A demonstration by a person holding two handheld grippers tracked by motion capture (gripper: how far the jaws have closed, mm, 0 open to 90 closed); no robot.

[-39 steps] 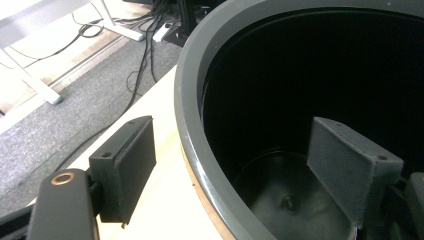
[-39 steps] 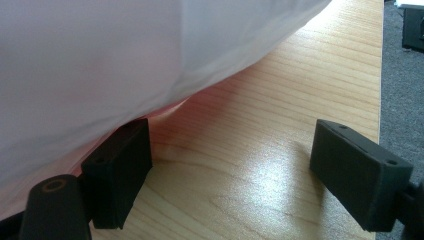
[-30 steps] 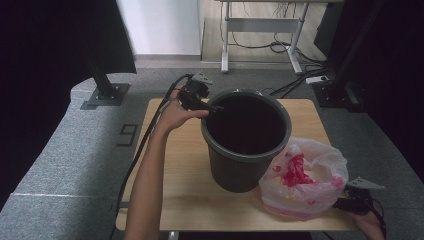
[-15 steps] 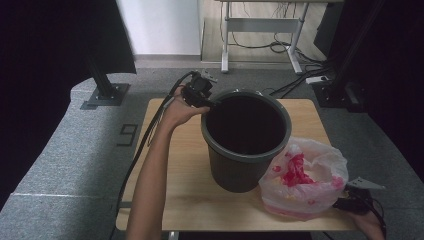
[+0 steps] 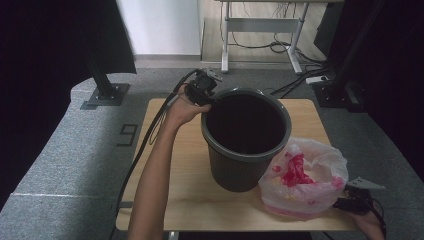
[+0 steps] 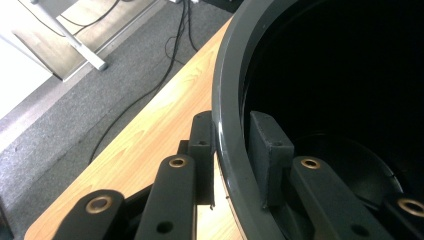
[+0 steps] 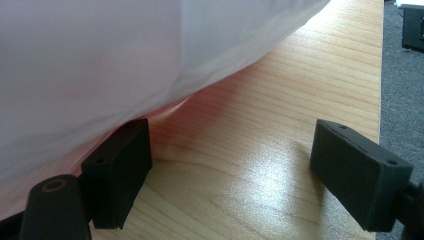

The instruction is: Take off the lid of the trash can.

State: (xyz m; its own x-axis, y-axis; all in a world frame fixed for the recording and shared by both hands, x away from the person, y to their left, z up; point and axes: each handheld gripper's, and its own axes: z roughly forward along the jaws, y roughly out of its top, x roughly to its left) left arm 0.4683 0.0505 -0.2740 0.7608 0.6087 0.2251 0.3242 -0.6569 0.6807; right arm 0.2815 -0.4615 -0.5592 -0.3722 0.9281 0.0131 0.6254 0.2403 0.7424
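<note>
Left gripper (image 6: 231,145) jaws just closing, now clamped on bucket (image 5: 245,165) rim; right gripper (image 7: 230,165) spread wide beside plastic bag (image 5: 305,177).

from up top, my left gripper (image 5: 204,90) sits on the far-left rim of the dark bucket (image 5: 245,170), jaws just closing over the rim. bucket's upright mid-table (image 5: 165,175), and the white plastic bag (image 5: 320,175) with pink stuff inside touches its right side. right gripper (image 5: 356,200) rests by the bag.
</note>
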